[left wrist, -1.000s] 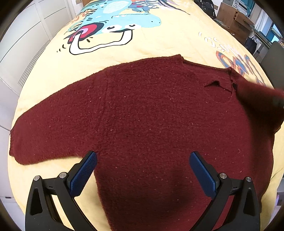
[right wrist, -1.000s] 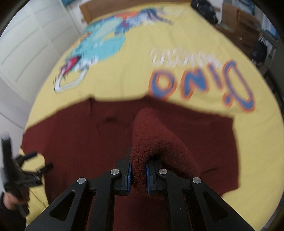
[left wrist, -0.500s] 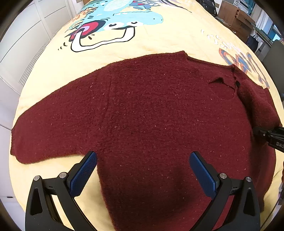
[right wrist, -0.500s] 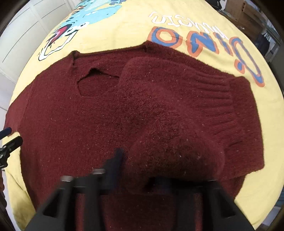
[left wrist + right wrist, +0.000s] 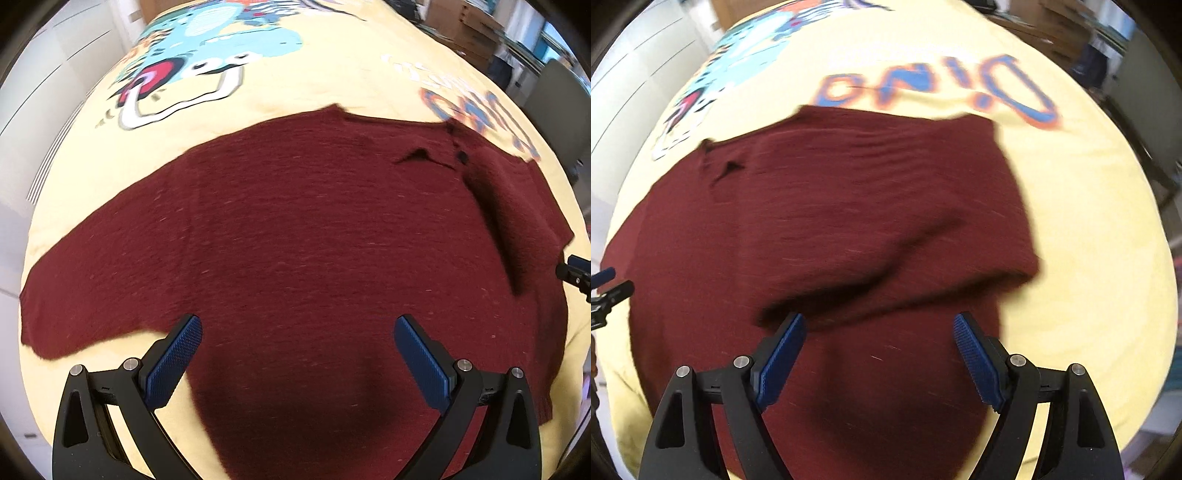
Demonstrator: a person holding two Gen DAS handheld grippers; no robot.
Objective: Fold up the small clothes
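Note:
A dark red knitted sweater (image 5: pixel 295 240) lies flat on the yellow dinosaur-print bed cover (image 5: pixel 332 74). Its left sleeve (image 5: pixel 85 288) stretches out to the side. The right sleeve (image 5: pixel 886 229) lies folded across the body, its cuff end near my right gripper. My left gripper (image 5: pixel 297 354) hovers open above the sweater's lower body, nothing between its blue pads. My right gripper (image 5: pixel 879 350) hovers over the lower right part with its jaws still opening, and no cloth sits between them. The neck opening (image 5: pixel 424 157) faces away from me.
White cabinet doors (image 5: pixel 44 92) stand left of the bed. Cardboard boxes and brown furniture (image 5: pixel 465 33) sit beyond the far right edge, with a grey chair back (image 5: pixel 554 99) close by. Bare yellow cover surrounds the sweater (image 5: pixel 1089 221).
My right gripper held the right sleeve pinched and lifted, carried it over the body, then opened and dropped it there. The left gripper stayed open and drifted slightly.

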